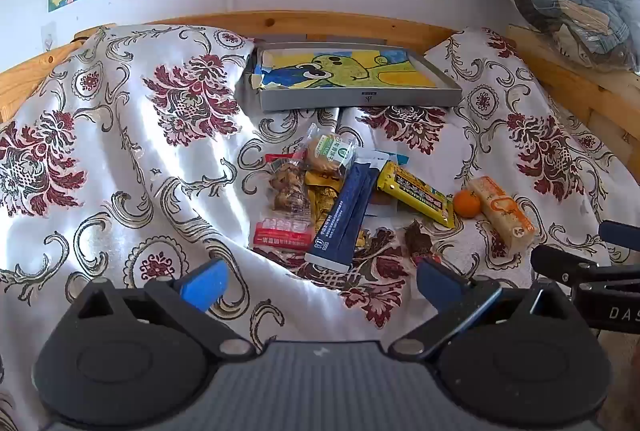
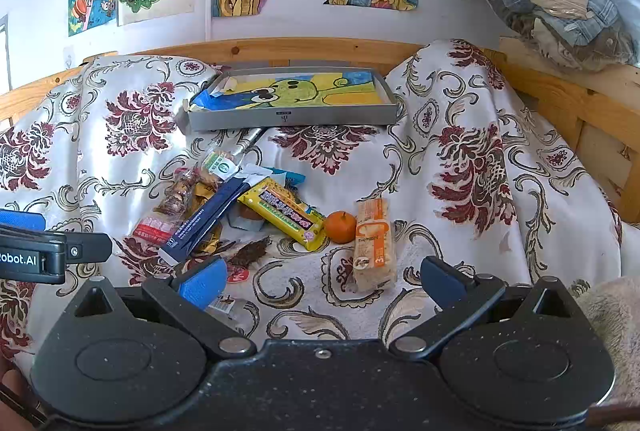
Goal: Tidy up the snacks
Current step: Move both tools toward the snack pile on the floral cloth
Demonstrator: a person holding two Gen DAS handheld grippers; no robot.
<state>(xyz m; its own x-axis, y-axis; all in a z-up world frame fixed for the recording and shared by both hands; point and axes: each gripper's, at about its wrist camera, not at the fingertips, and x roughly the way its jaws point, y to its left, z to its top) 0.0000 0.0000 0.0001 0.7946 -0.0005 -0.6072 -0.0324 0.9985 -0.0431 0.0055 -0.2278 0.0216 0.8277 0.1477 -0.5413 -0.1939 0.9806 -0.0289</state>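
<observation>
**Snacks await sorting on the bed**

Your left gripper (image 1: pixel 318 281) and right gripper (image 2: pixel 320 281) hover with jaws spread and empty. Just ahead, the snack pile (image 1: pixel 320 195), tangerine (image 2: pixel 340 227) and orange cracker pack (image 2: pixel 374 245) lie loose on the bedspread (image 1: pixel 132 159); the grey tray (image 2: pixel 292 119) waits beyond. Nothing is sorted yet; next, likely reach for a packet.

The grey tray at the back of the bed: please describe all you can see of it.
The grey tray is shallow and rectangular, likely cardboard or metal, with a small dark mark on its front wall. It lies on the floral bedspread by the wooden bed frame, empty of snacks, lined by a yellow-and-blue drawing of a green figure, torn at left.
</observation>
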